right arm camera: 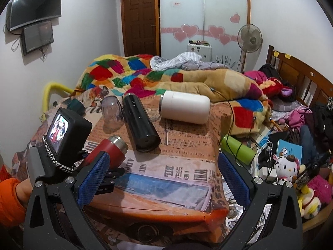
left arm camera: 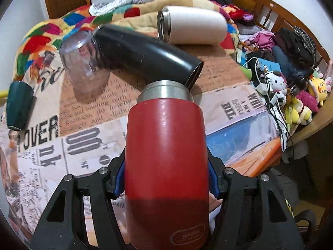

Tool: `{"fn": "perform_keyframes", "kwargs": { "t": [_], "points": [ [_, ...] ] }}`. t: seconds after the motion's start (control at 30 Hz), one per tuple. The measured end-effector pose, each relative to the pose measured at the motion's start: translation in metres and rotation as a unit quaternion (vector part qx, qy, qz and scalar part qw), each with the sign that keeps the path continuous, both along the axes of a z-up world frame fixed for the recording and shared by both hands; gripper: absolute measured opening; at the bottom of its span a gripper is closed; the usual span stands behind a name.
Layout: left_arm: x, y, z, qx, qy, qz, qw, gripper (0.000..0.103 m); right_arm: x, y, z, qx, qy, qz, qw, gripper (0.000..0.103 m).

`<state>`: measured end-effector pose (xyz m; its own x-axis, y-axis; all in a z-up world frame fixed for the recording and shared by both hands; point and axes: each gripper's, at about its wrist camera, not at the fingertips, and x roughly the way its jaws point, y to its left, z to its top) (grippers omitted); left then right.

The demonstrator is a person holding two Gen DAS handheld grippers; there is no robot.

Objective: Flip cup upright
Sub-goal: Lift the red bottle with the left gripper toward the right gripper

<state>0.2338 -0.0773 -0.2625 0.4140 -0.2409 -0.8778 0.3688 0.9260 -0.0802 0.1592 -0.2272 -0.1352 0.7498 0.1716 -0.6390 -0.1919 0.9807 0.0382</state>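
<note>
My left gripper (left arm camera: 166, 177) is shut on a red flask (left arm camera: 166, 156) with a steel neck, held off the newspaper-print table (left arm camera: 83, 143) with its neck pointing away and upward. The right wrist view shows the red flask (right arm camera: 108, 152) tilted above the table's left side, in the left gripper. A black flask (left arm camera: 145, 52) (right arm camera: 140, 125) and a white flask (left arm camera: 191, 25) (right arm camera: 185, 107) lie on their sides beyond it. A clear cup (left arm camera: 83, 60) (right arm camera: 111, 109) stands upside down at the left. My right gripper (right arm camera: 164, 179) is open and empty over the table's (right arm camera: 166, 187) front edge.
A dark green cup (left arm camera: 18, 106) sits at the table's far left. A green bottle (right arm camera: 237, 150), cables and plush toys (left arm camera: 276, 83) crowd the right side. A patchwork blanket (right arm camera: 145, 77) lies heaped behind the table.
</note>
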Motion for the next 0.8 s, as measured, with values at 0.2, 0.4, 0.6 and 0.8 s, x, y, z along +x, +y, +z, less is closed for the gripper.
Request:
{"fn": "perform_keyframes", "kwargs": {
  "t": [0.2, 0.4, 0.6, 0.8],
  "points": [
    [0.005, 0.000, -0.015, 0.004, 0.005, 0.003, 1.0000, 0.061, 0.007, 0.005, -0.013, -0.005, 0.020, 0.004, 1.000, 0.103],
    [0.007, -0.004, -0.021, 0.002, 0.011, -0.002, 0.9999, 0.061, 0.012, 0.010, -0.018, -0.009, 0.033, 0.008, 0.999, 0.103],
    [0.003, -0.003, -0.016, 0.004, 0.004, -0.004, 1.0000, 0.061, 0.014, 0.014, -0.018, -0.006, 0.037, 0.009, 0.999, 0.103],
    [-0.012, 0.013, 0.015, -0.012, -0.031, 0.003, 0.9995, 0.062, 0.015, 0.018, -0.014, -0.002, 0.036, 0.006, 0.999, 0.103]
  ]
}}
